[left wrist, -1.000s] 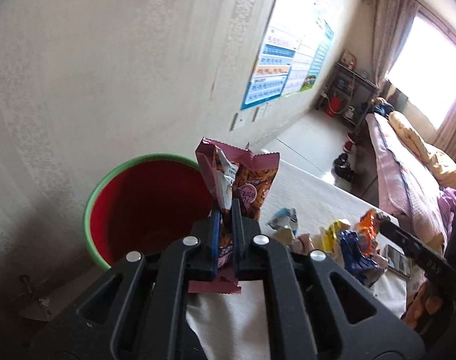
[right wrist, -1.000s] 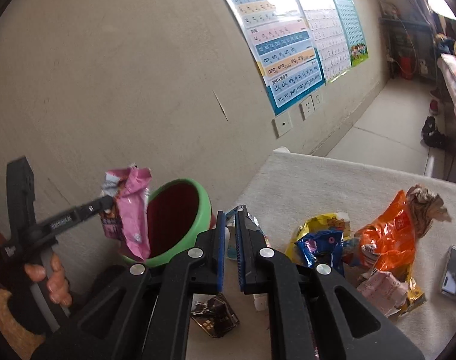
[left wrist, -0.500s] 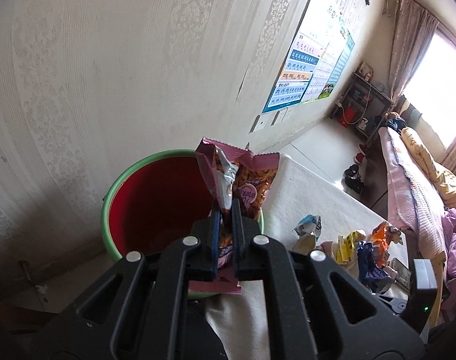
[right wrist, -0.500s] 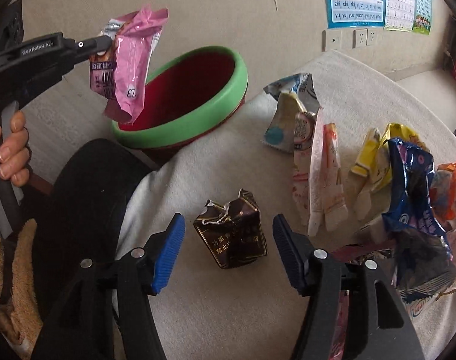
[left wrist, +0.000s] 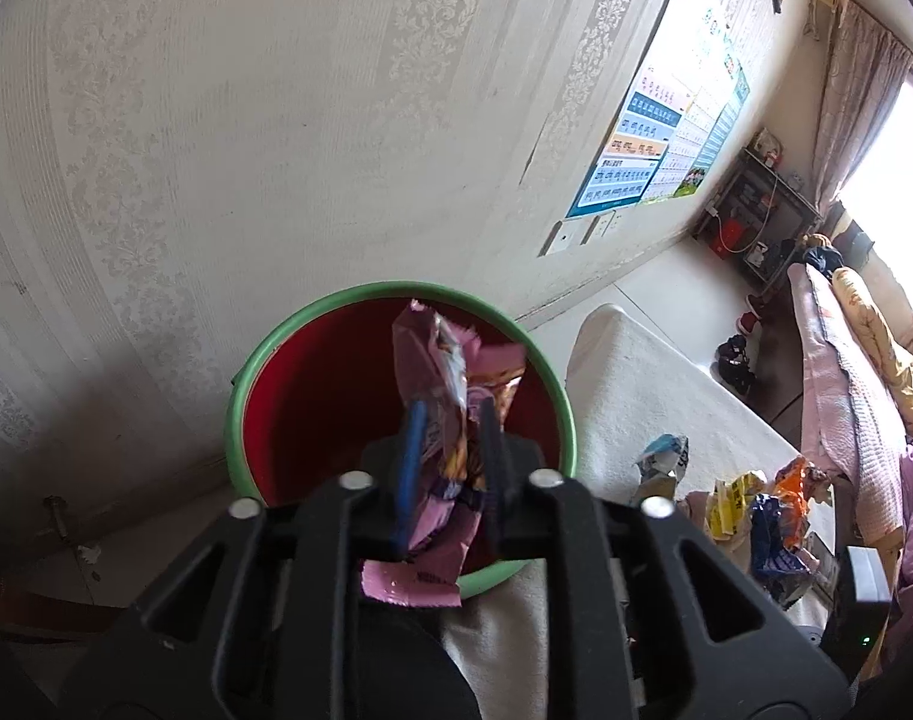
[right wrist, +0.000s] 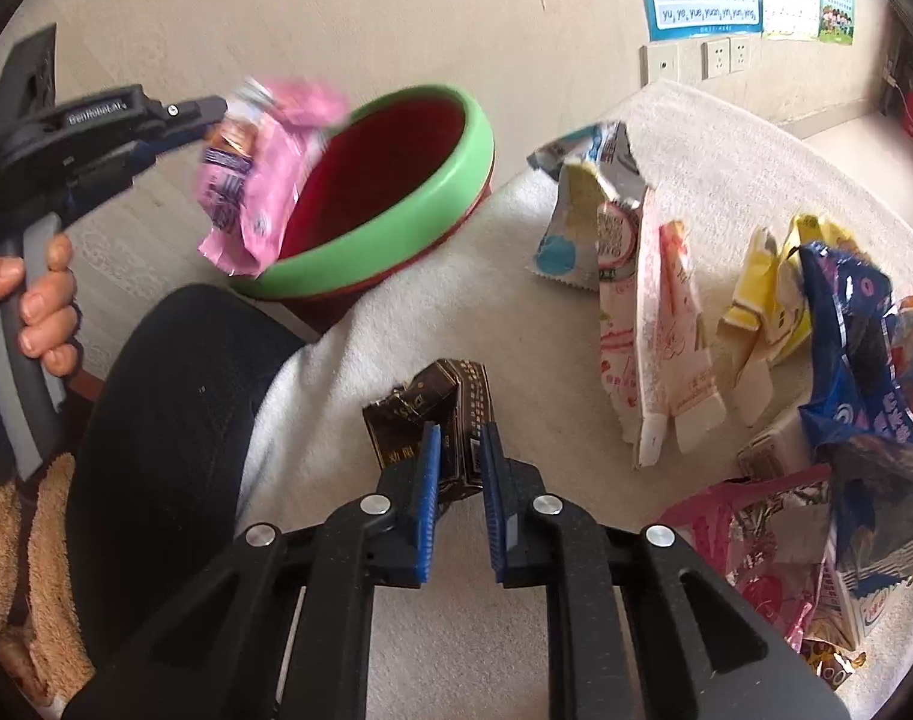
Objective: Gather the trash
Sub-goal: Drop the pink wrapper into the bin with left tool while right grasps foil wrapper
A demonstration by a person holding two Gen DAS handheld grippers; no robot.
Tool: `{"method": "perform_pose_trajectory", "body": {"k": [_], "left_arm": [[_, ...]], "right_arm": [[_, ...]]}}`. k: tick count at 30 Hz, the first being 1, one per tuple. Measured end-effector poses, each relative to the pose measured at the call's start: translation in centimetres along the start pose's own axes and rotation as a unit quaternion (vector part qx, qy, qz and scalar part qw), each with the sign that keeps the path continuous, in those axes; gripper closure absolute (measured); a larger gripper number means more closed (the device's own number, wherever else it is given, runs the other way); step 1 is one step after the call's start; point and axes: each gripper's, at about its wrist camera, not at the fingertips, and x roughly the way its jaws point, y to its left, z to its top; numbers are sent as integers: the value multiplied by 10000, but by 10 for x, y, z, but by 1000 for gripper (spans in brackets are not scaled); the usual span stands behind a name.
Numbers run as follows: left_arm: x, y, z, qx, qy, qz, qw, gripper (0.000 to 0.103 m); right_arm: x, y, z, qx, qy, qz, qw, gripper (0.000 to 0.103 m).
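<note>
Left claw (left wrist: 447, 450) opening around pink wrapper (left wrist: 438, 414) — right claw (right wrist: 459, 468) closing on brown carton (right wrist: 432, 414).

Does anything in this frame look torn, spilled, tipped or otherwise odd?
Nothing is spilled. The green-rimmed red bin stands off the table edge. The crumpled, torn-open snack wrappers strewn over the white cloth-covered table are the trash itself. The pink wrapper is blurred as the left gripper opens over the bin.

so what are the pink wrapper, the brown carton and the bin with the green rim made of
Pink snack wrapper: thin plastic film, by its creases and slight gloss. Crushed dark brown carton: apparently coated paperboard, with folded box edges and printed faces. Round bin with the green rim and red inside: probably moulded plastic, smooth, evenly coloured, softly shiny.
</note>
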Motion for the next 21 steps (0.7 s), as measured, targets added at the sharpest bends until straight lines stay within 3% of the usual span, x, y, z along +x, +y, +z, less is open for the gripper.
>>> {"method": "perform_pose_trajectory", "body": {"k": [1, 2, 10, 12, 14, 19, 21], "left_arm": [[-1, 3, -1, -69, -60, 18, 10000, 55], [-3, 6, -3, -138, -116, -3, 9998, 53], [4, 16, -27, -419, -22, -43, 9991, 47], [7, 17, -27, -492, -27, -8, 9988, 46], [4, 22, -28, -668, -136, -18, 9977, 36], [6, 40, -33, -1188, -148, -135, 9927, 36], [7, 46, -34, -1339, -107, -188, 9908, 36]], "right_arm": [[-4, -3, 0, 19, -56, 6, 10000, 90], [-7, -4, 1, 40, -104, 17, 9999, 91], [-30, -4, 27, 229, -506, 318, 9979, 93], [-32, -2, 44, 289, -628, 409, 9968, 103], [-30, 4, 65, 267, -732, 432, 9960, 102], [-15, 32, 110, -200, -808, 397, 9957, 102], [-9, 37, 120, -292, -742, 391, 9960, 97]]}}
